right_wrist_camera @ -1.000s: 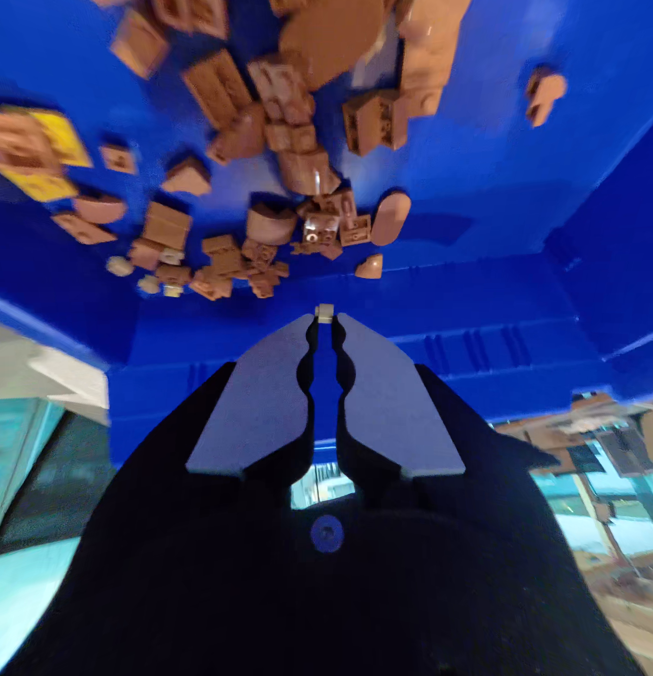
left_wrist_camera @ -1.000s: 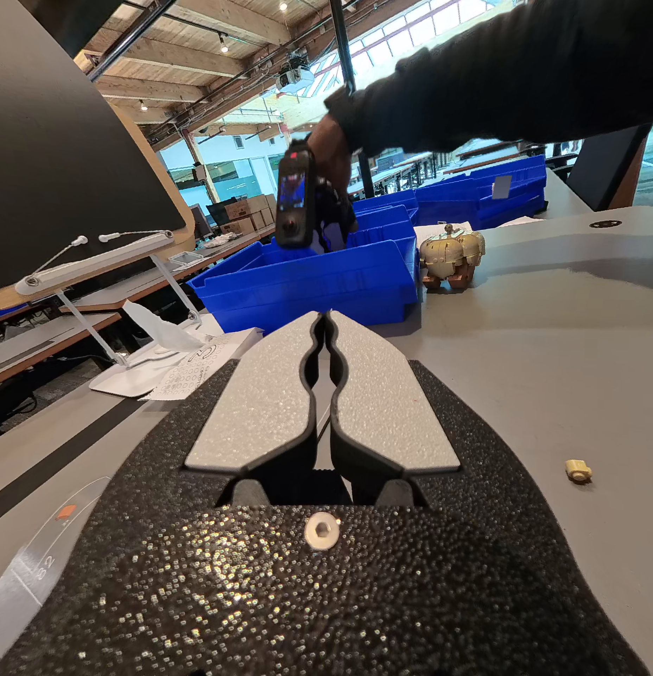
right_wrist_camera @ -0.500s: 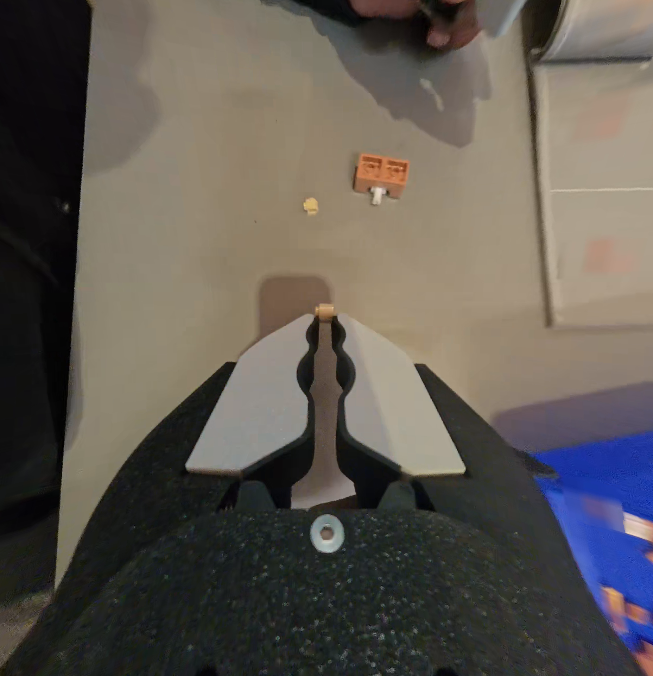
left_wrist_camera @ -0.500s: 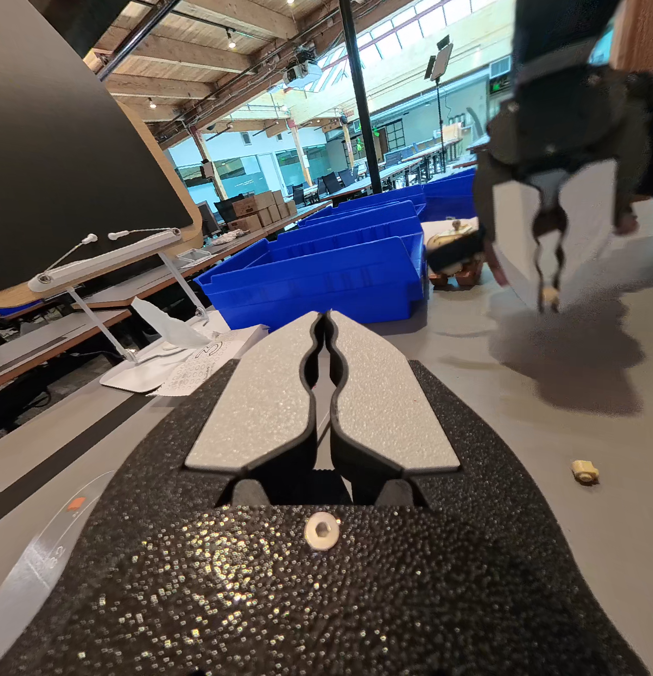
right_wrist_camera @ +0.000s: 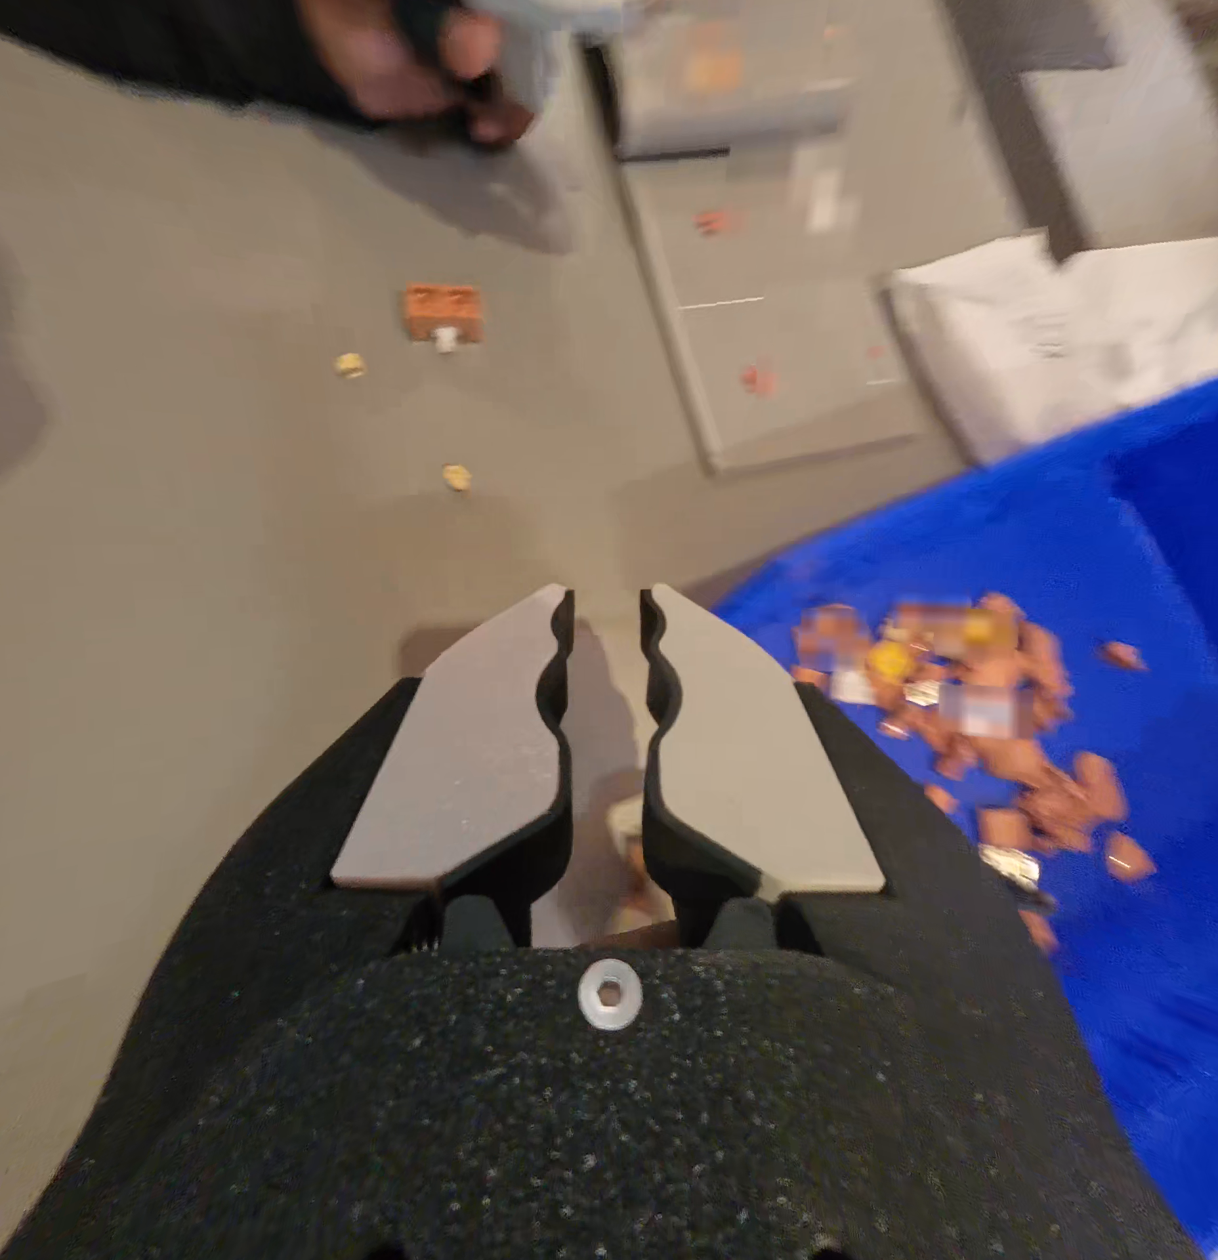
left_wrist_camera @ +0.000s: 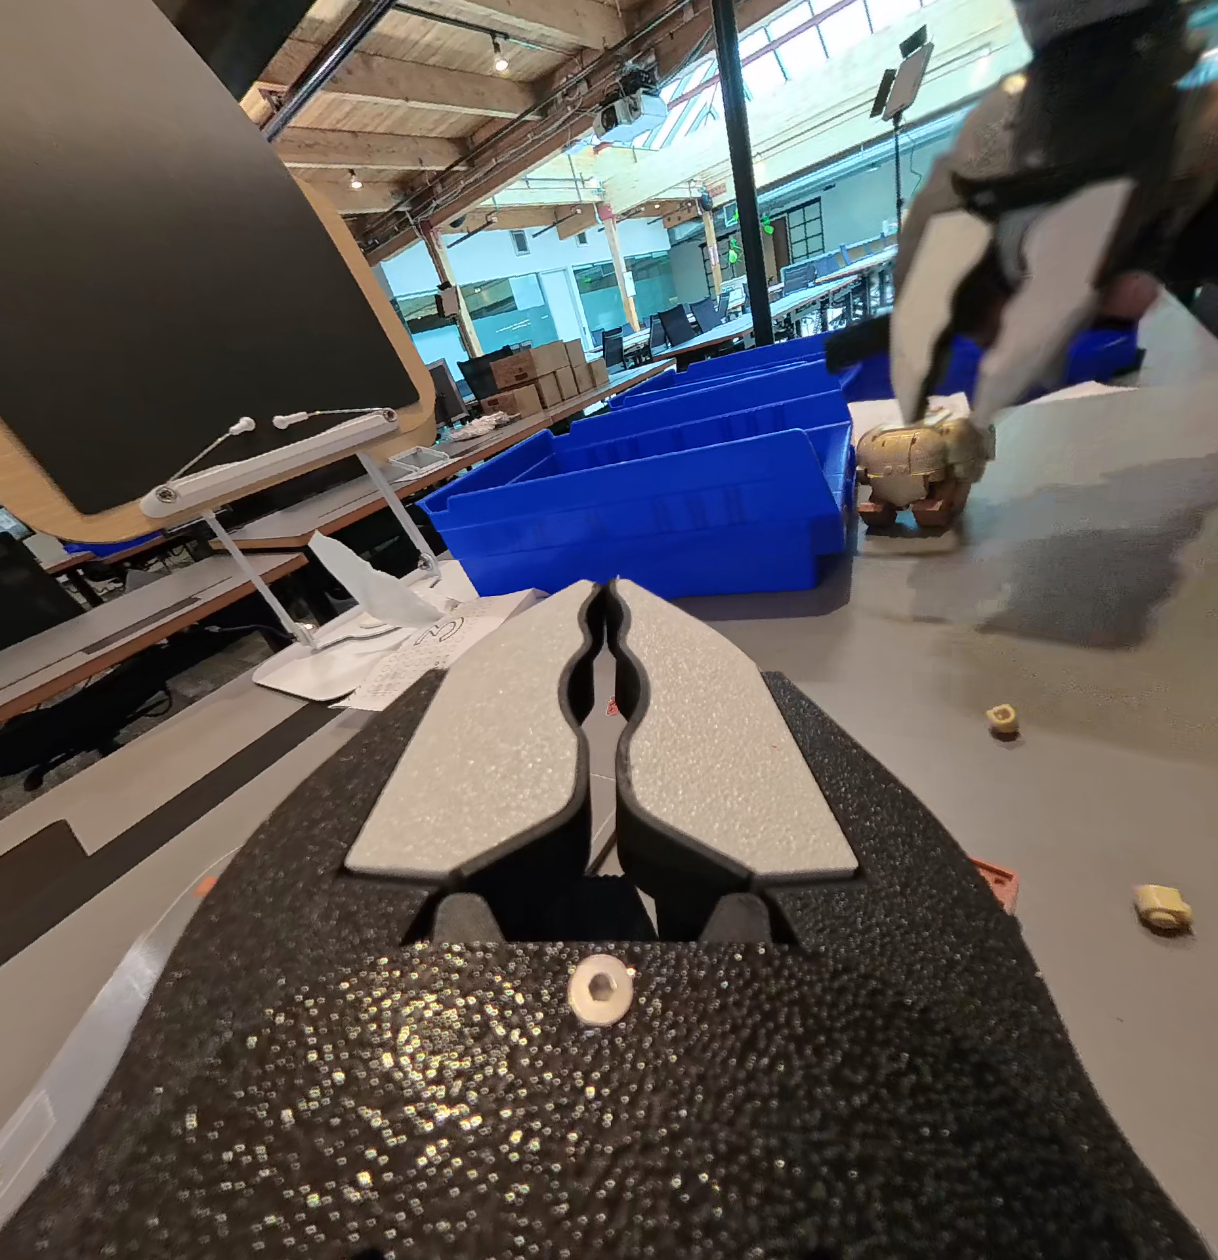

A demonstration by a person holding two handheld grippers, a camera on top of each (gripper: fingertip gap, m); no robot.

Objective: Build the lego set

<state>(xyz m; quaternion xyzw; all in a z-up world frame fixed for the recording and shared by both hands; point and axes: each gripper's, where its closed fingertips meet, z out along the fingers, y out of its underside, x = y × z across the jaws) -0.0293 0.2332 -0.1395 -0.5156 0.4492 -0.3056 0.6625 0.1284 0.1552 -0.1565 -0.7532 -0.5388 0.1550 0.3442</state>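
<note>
The left tool is seen with its grey textured fingertips pressed together on nothing, held low over the grey table. Straight ahead of it a blue plastic bin is set; to its right two small cream plastic pieces are left loose on the surface.

The right tool is held with its jaws parted and nothing between them, above a tan and brown brick-built figure standing just beside the bin; contact with the figure cannot be judged through the blur. Ahead of this tool an orange-brown building brick lies, and to its right the bin's scattered brown pieces.

Beyond, a tilted dark board on a white stand and a large hall with timber roof beams are made out.
</note>
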